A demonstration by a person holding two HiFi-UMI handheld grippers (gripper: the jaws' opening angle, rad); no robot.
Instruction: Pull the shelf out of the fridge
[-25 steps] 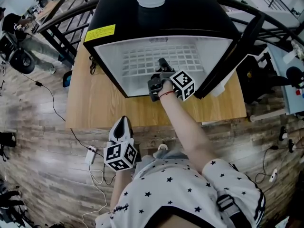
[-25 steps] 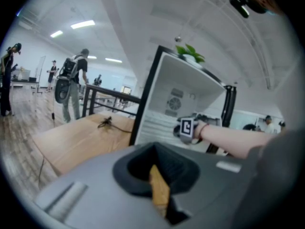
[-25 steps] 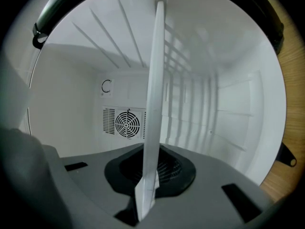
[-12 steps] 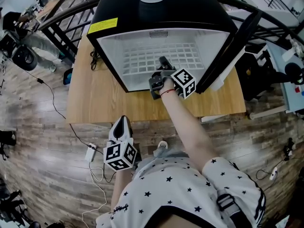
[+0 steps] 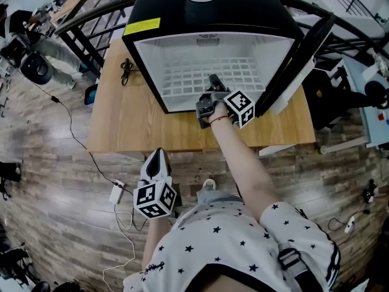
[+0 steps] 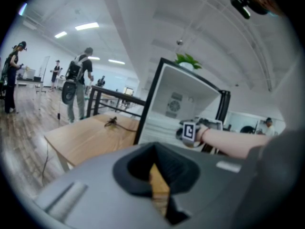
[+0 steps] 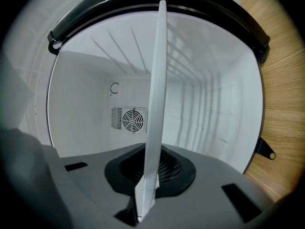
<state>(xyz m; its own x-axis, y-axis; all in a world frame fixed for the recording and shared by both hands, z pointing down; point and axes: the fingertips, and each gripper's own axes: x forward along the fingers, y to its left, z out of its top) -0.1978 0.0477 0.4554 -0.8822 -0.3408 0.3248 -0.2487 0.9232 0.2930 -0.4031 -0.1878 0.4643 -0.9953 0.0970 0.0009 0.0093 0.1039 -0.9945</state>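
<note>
**Gripping the shelf (image 5: 203, 78) at the fridge (image 5: 200, 8) mouth**

Only the right gripper view shows the hold. The right gripper (image 7: 144, 194) has its jaws clamped on the front edge of the white shelf, seen edge-on, and a round fan vent (image 7: 131, 119) sits on the back wall behind it.

The head view shows the shelf as a wire grid lying inside the open black fridge, with the door (image 5: 299, 53) swung to the right.

The left gripper (image 5: 157, 158) hangs by the person's body, well apart from the fridge. Its jaws are together on nothing.

The fridge stands on a wooden table (image 5: 127, 123), with a coiled cable (image 5: 126, 66) beside it. Plank floor (image 5: 55, 181) surrounds the table. The left gripper view shows people (image 6: 78, 80) standing in a bright hall.
</note>
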